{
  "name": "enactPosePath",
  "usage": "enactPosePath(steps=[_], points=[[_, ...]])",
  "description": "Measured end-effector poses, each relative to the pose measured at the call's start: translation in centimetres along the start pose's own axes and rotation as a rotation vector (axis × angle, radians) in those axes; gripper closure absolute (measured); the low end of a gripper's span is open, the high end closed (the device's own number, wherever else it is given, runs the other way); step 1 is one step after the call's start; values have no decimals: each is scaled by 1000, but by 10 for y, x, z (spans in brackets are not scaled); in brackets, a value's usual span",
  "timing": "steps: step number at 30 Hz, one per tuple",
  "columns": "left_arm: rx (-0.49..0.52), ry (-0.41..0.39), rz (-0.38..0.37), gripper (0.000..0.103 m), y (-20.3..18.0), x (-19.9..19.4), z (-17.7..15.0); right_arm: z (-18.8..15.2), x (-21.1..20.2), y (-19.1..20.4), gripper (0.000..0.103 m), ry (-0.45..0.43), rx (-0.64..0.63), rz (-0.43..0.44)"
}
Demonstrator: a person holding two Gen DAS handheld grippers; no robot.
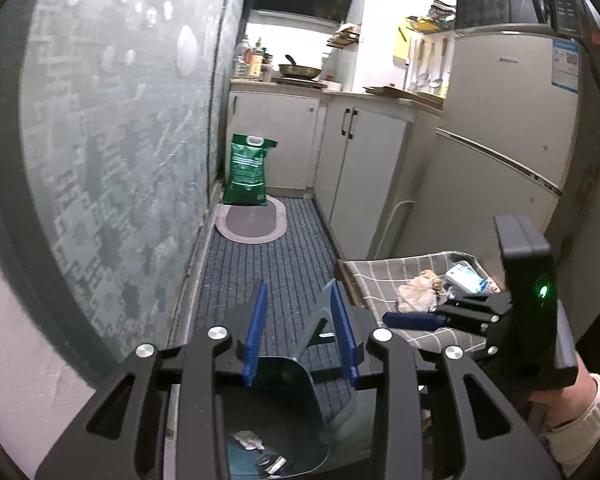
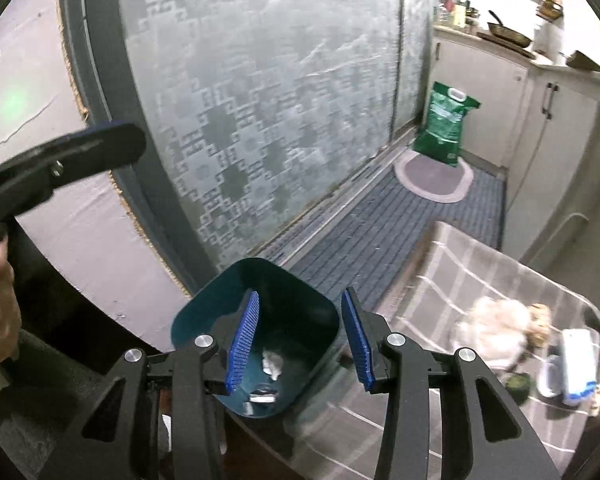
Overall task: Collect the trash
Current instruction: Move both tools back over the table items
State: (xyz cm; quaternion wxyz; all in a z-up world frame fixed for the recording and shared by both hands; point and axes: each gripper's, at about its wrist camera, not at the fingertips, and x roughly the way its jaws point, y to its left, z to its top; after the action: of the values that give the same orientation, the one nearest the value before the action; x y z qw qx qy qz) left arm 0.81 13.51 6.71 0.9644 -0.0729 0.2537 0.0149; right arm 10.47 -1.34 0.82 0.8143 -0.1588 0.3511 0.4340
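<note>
bin: near, left of table, scraps in it
table: tissue wad, packet on it (right end)
sack: far, on mat

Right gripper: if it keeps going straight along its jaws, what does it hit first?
Most likely the inside of the teal bin: the right gripper points down into its open mouth, jaws open and empty, with white scraps on the bottom. Depth is unclear, so the bin's far rim is possible.

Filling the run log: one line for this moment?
bin: holds scraps | left gripper: open, empty | right gripper: open, empty | table: trash left
</note>
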Motion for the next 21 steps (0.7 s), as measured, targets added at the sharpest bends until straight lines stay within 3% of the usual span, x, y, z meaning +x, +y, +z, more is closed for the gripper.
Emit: enactPosePath(steps=[12, 21], points=[[36, 61, -62, 62, -45, 50, -3, -30, -46, -90, 59, -36, 138, -100], [75, 123, -79, 59, -71, 85, -12, -59, -46, -147, 59, -11, 285, -57]])
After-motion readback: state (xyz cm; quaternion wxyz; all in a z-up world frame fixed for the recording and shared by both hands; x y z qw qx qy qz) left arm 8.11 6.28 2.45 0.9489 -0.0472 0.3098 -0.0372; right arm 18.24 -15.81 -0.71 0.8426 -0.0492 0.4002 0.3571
